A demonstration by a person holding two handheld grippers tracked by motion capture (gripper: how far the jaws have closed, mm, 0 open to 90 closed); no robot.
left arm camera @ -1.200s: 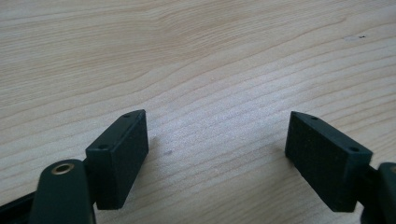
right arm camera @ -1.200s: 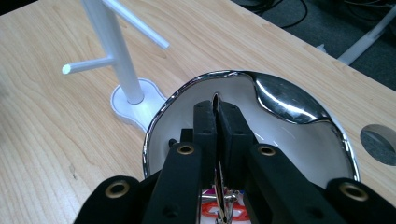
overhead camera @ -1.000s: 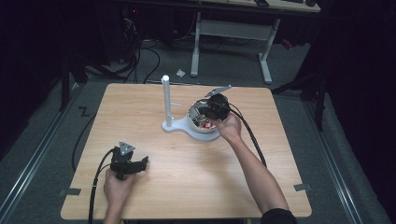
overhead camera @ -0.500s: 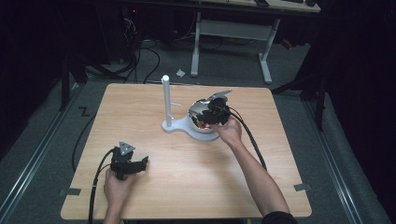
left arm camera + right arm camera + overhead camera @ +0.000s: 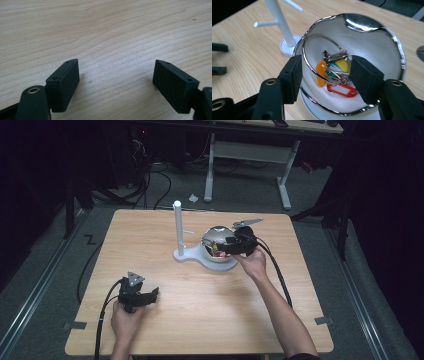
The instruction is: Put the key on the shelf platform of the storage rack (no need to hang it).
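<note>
Right gripper (image 5: pixel 325 75) above bowl's keyrings (image 5: pixel 334 75)

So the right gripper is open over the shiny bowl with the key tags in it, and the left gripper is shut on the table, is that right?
Not quite: the left gripper is open, its jaws wide apart over bare table, as the left gripper view shows. The right gripper is open over the bowl with the key tags.

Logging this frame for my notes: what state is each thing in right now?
Left gripper: open, over bare wood.
Right gripper: open, jaws at the bowl's mouth.
Shiny bowl: tilted toward the gripper.
Key tags: bunched inside the bowl.
White stand: upright, pegs bare.
</note>
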